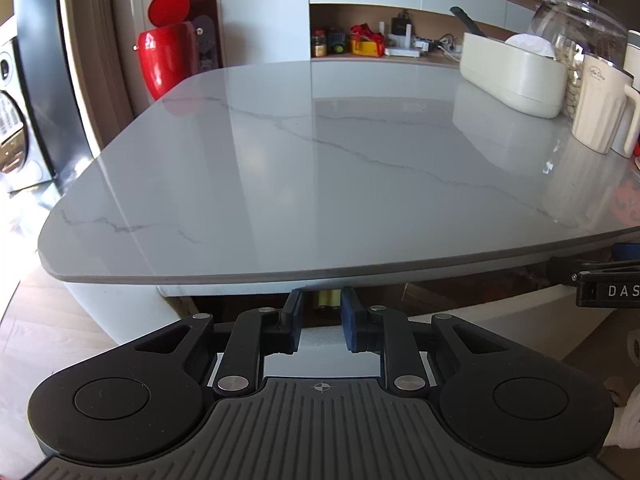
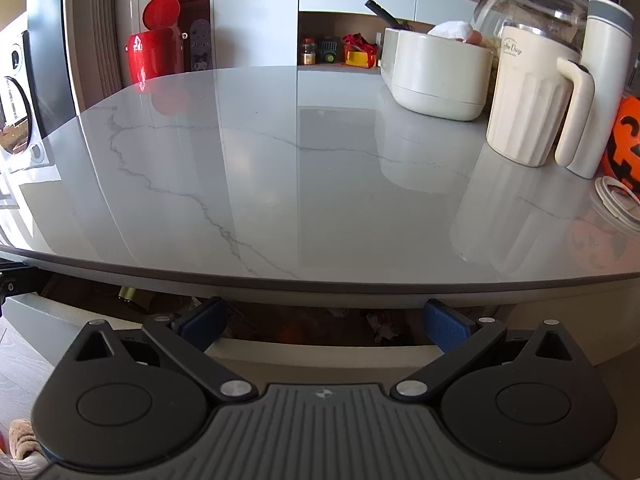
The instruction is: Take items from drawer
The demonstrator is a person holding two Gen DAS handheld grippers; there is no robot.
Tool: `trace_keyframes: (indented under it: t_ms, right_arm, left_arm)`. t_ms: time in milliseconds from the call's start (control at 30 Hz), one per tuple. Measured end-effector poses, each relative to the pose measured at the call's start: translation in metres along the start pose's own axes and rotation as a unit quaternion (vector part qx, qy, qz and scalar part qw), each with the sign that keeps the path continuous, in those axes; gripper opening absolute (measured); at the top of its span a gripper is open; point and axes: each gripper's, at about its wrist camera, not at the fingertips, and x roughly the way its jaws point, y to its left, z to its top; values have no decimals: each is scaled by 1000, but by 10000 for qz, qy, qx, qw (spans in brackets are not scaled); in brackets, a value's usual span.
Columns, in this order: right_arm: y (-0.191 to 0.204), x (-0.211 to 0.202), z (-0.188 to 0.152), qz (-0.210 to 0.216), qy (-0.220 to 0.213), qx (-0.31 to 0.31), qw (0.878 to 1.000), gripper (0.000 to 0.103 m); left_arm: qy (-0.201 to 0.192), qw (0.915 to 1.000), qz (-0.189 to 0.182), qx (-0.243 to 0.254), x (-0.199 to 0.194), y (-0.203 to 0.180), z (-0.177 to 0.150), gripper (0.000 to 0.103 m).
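Below the tabletop (image 2: 320,276) edge, open drawer (image 2: 304,326) directly ahead | our right gripper (image 2: 322,322) spread wide, nearer its clutter | left gripper (image 1: 320,312) narrowly parted, empty.

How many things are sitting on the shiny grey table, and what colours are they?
Going by the right wrist view:
Cream or white: 4 - oval tub, ribbed jug, tall flask, ring lid
Clear: 1 - glass jar
Orange: 1 - pumpkin bucket
Total: 6
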Motion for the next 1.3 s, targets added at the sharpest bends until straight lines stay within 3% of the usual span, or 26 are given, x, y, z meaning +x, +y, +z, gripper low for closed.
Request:
trace_keyframes:
  t_ms: [233, 333, 467, 567, 733, 767, 833, 1033, 1200, 1267, 1300]
  right_arm:
    - [-4, 9, 5, 89, 294, 111, 9995, 103]
    - [-6, 12, 13, 219, 659, 98, 9975, 103]
    - [-18, 12, 17, 659, 1419, 157, 9876, 103]
    - [-27, -9, 2, 967, 1783, 225, 9790, 103]
    - [-32, -53, -40, 1180, 2165, 313, 9686, 103]
    - [-33, -58, -46, 1228, 2261, 331, 9658, 103]
    - [-35, -73, -54, 1254, 1947, 289, 9724, 103]
    - [-29, -84, -53, 1223, 1734, -20, 9772, 103]
    - [-32, -78, -51, 1294, 1898, 12, 9733, 103]
    - [-32, -77, -52, 1328, 1985, -9, 9711, 103]
    - [-32, -77, -52, 1353, 2017, -33, 9701, 103]
  left_arm:
    - [121, 9995, 263, 99, 2, -12, 5, 23]
    - [436, 9983, 276, 284, 0, -15, 10, 20]
    - [1237, 9921, -129, 139, -12, -3, 12, 18]
    - [1660, 9841, -521, 354, -33, 2, -6, 18]
    - [2392, 9639, -1021, 575, -60, 5, -37, 17]
    - [2275, 9667, -1013, 590, -65, 6, -39, 17]
    - [2265, 9670, -1022, 556, -69, 9, -38, 17]
    - [2423, 9595, -1288, 643, -52, 8, -29, 18]
    - [1753, 9599, -1383, 1693, -29, -11, -7, 20]
    - [1703, 9519, -1363, 2152, -18, -16, -4, 20]
    - [1774, 9424, -1461, 2430, -10, -19, -3, 20]
